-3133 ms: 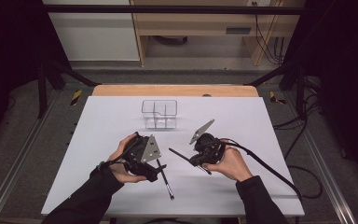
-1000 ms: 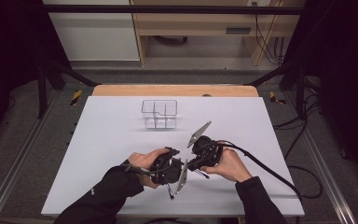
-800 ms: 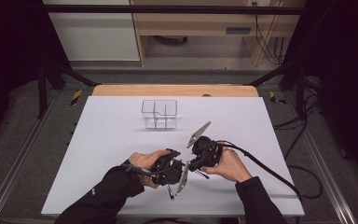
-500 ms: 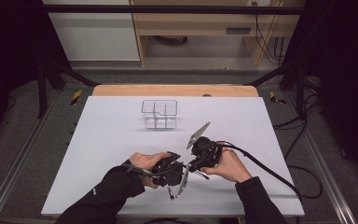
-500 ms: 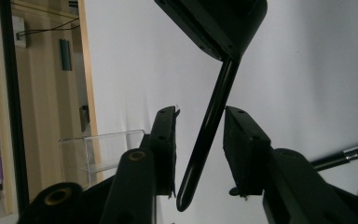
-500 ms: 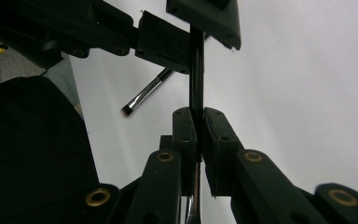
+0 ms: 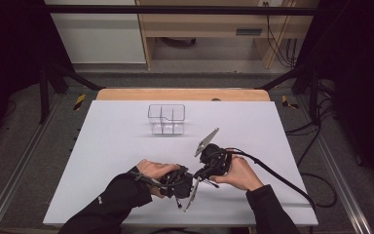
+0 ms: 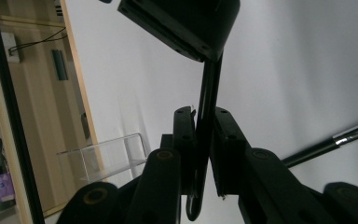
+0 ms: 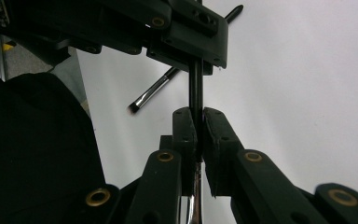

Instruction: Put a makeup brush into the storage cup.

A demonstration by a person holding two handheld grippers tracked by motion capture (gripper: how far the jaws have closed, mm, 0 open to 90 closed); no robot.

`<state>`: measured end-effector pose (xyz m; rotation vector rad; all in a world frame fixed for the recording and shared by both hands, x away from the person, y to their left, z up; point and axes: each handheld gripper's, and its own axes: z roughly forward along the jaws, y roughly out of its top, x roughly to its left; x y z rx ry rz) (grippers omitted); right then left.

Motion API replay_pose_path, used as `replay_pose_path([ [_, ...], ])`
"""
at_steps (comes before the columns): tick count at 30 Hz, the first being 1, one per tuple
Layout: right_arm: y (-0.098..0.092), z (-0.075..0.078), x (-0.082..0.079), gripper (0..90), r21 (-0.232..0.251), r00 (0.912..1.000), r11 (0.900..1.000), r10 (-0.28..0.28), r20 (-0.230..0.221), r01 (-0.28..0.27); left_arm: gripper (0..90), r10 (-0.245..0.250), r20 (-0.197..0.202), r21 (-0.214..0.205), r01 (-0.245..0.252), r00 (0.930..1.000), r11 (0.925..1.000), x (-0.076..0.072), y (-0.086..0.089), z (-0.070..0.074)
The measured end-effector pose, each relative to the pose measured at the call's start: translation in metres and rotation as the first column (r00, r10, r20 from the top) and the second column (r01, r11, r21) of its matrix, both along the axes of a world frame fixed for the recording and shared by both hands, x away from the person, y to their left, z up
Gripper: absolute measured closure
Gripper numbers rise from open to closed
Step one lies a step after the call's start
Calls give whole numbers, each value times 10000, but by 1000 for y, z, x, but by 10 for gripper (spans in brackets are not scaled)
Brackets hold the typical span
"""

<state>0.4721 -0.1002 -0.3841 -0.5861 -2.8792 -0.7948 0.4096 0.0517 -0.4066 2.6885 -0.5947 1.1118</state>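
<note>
A: Starting at the left: left gripper (image 8: 203, 114), jaws just been closing, now nearly together and pinching the brush (image 8: 208, 88) by its thin black handle; looped end poking out below the pads.

B: Agreed; seen from above, low over the front middle of the table (image 7: 272, 126), bridging the 2 grippers; tray (image 7: 166, 119) well apart, toward the back.

A: Moving right: right gripper (image 9: 196, 112), jaws as good as closed, clamped on the same brush nearer the silver ferrule; 2nd brush (image 9: 168, 88) lying loose on the table just beyond.

B: Risks from here?

A: Probably 3; pulling the hands apart with both grips tight, likely to bend or snap so thin a handle; letting go on the right before the left grip is sure, likely to drop the brush, since a round, slick handle can roll between flat pads; swinging low, likely to knock the 2nd brush.

B: Also twisting; 2 clamps on 1 stick, any wrist roll fighting the other hand.

A: Writing or brands?

B: None legible; no logo on jaws, brush or tray.
</note>
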Motion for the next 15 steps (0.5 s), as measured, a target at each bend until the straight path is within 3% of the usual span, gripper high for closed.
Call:
replay_pose_path([
  [8,1,-2,-1,838,17,10000,10000,45,-58,-45,834,-112,-160,231,115,9998,9997,-1,1,-1],
  [15,1,-1,-2,830,67,10000,9999,92,0,-92,835,-5,-295,58,6,9996,10000,-2,1,-1],
])
